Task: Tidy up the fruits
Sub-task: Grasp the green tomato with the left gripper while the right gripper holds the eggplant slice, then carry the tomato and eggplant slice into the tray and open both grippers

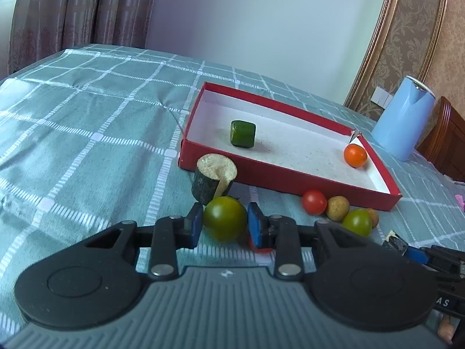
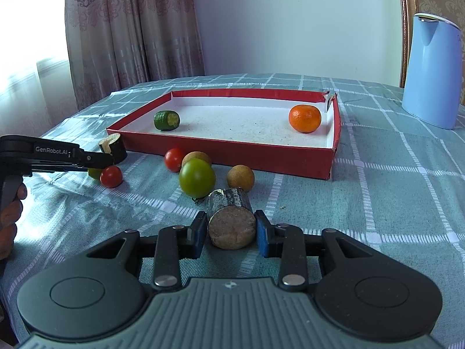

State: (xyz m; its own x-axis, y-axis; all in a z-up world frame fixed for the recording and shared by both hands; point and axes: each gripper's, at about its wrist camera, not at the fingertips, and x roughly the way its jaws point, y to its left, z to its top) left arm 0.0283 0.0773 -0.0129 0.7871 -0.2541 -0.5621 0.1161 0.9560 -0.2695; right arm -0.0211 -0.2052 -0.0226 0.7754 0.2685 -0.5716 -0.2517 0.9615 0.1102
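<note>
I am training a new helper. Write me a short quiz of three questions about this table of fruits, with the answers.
1. True or false: the orange lies inside the red box.
2. How many red tomatoes lie on the cloth outside the box?
3. What does the left gripper hold? A) a green tomato B) a banana C) a spoon

Key: 1 true; 2 two; 3 A.
</note>
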